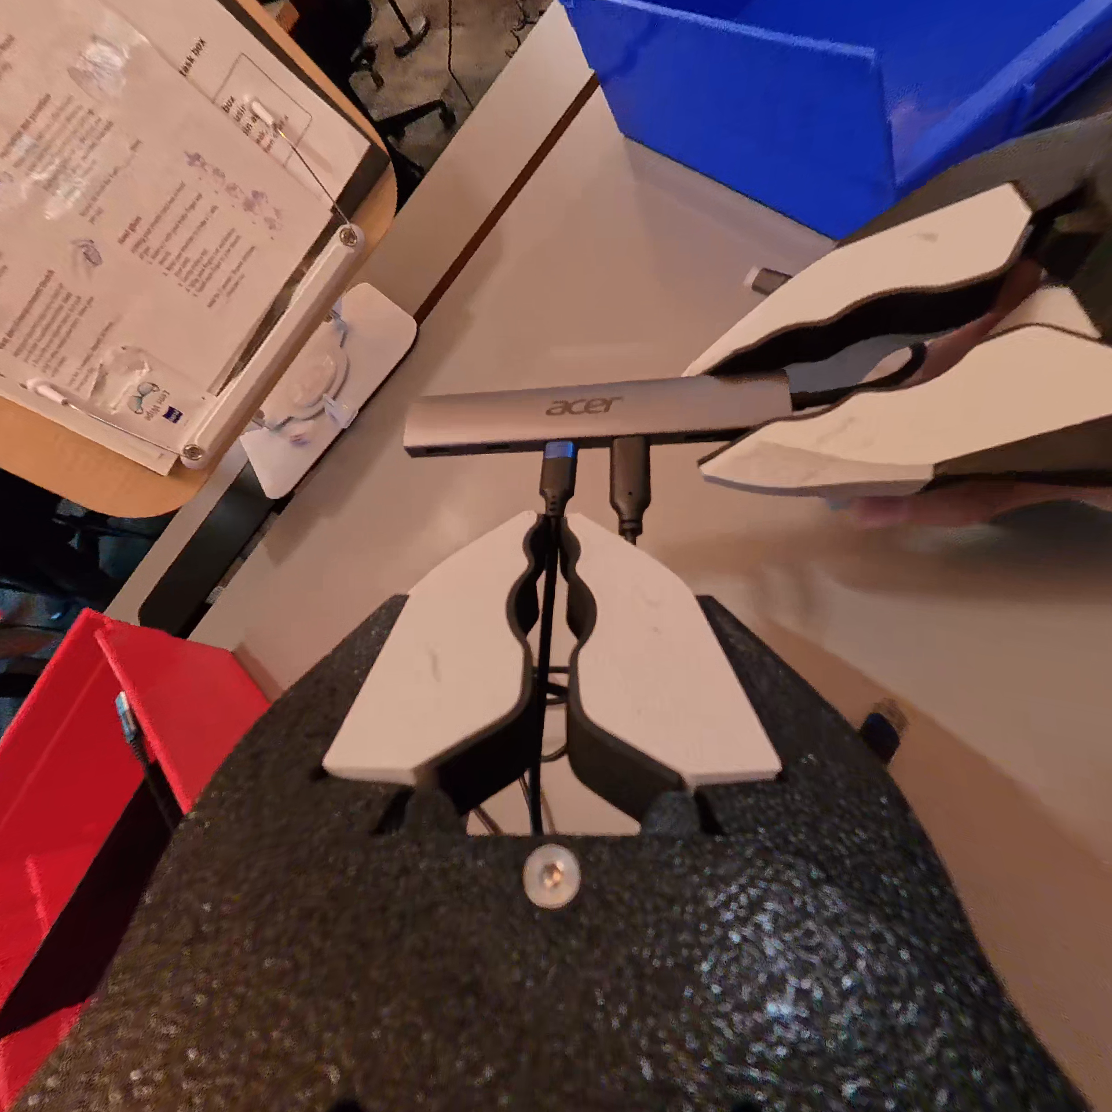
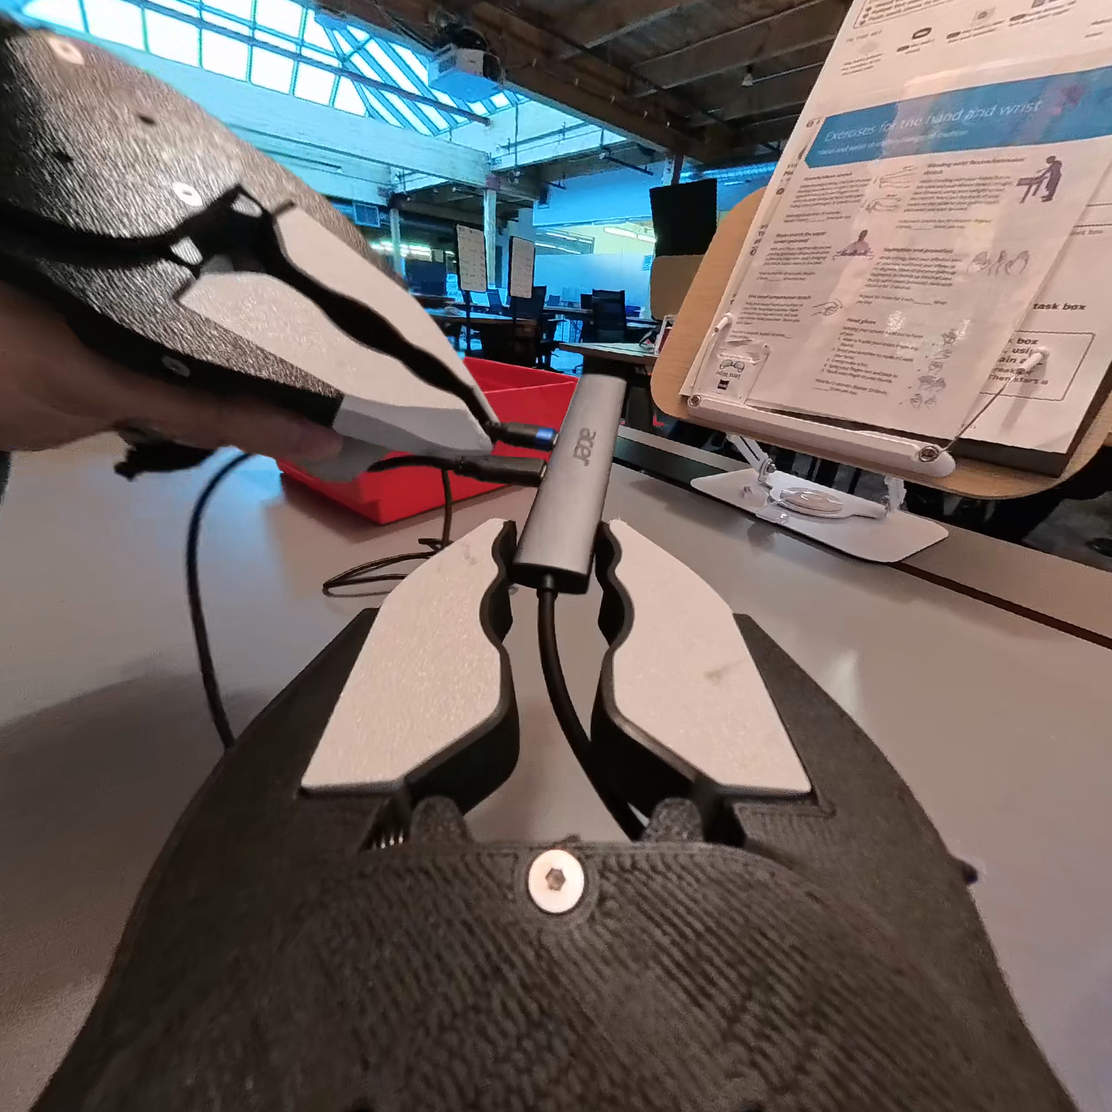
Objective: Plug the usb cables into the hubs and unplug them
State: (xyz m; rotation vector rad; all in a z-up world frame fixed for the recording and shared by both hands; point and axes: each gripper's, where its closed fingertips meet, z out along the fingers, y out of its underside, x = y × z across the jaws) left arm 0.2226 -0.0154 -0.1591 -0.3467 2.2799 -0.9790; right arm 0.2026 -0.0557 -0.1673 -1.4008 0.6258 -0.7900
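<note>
Grey USB hub (image 1: 596,415): slim bar, held off the pale table (image 1: 602,253), centre of the left wrist view; seen end-on at centre of the right wrist view (image 2: 571,481). Right gripper (image 2: 556,544): fingers closed narrowly on the hub's cable end, the hub's own black lead (image 2: 553,650) running back between them; the same gripper enters the left wrist view from the right edge (image 1: 776,409). Left gripper (image 1: 553,517): fingertips pinched together on the thin black cable (image 1: 544,662) just behind its blue-tipped plug (image 1: 559,475), which sits in a port on the hub's side. Second plug, black (image 1: 629,481): seated in the neighbouring port, to the right of the first, its cable dropping to the table. Red bin (image 1: 78,782): lower left of the left wrist view. Blue bin (image 1: 812,102): upper right of the same view. Document stand with printed sheets (image 2: 902,253): upper right of the right wrist view.
</note>
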